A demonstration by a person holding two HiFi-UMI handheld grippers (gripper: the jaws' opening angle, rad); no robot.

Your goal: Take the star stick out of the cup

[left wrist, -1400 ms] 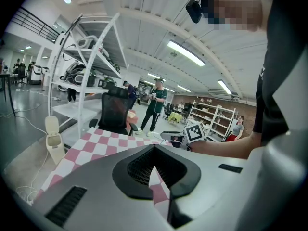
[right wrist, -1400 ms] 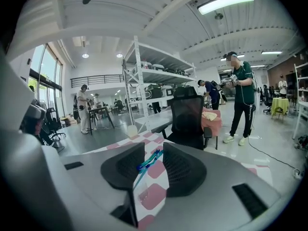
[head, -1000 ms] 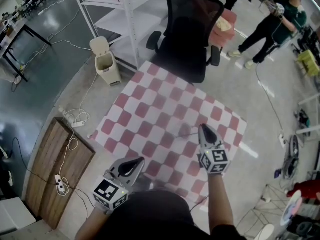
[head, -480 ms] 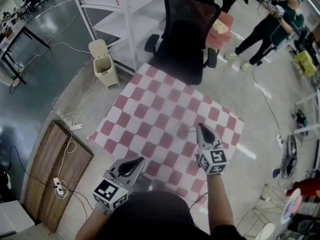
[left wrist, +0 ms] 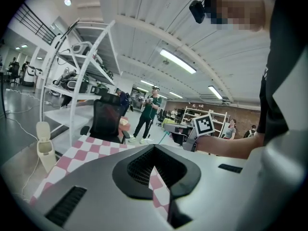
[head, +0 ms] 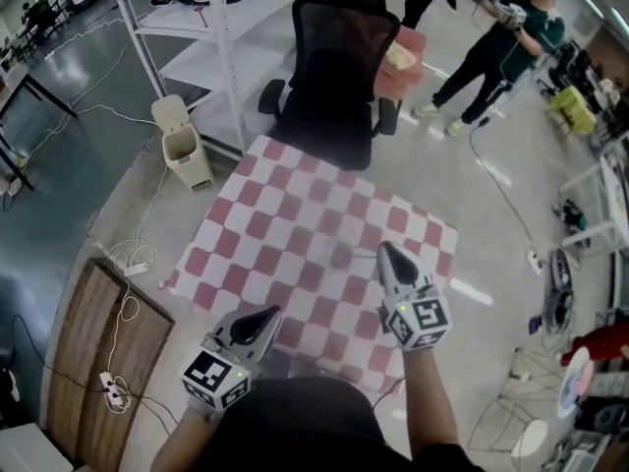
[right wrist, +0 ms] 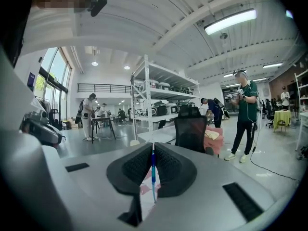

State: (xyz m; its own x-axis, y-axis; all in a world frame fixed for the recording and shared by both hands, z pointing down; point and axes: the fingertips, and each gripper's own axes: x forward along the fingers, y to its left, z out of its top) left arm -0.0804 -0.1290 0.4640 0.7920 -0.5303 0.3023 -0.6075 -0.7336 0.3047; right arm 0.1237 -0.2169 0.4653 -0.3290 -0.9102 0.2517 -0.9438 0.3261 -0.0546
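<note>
My right gripper (head: 385, 251) hovers over the right part of the checkered table (head: 285, 224). It is shut on a thin blue stick (right wrist: 153, 170) that stands upright between its pads (right wrist: 139, 165). In the head view the stick (head: 362, 257) runs leftward from the gripper's tip to a faint grey blob (head: 341, 257). I cannot tell whether that blob is the star or the cup. My left gripper (head: 270, 313) hangs at the table's near edge. Its jaws (left wrist: 154, 148) are closed with nothing between them.
A black office chair (head: 334, 67) stands at the table's far side. A beige bin (head: 182, 146) and a white shelf rack (head: 197, 28) are at the far left. A wooden panel (head: 98, 362) lies on the floor to the left. A person (head: 491, 47) stands at the far right.
The head view has drifted, so the table and chair sit further left in the picture. The right gripper stays over the same part of the cloth with the stick. The left gripper has not moved.
</note>
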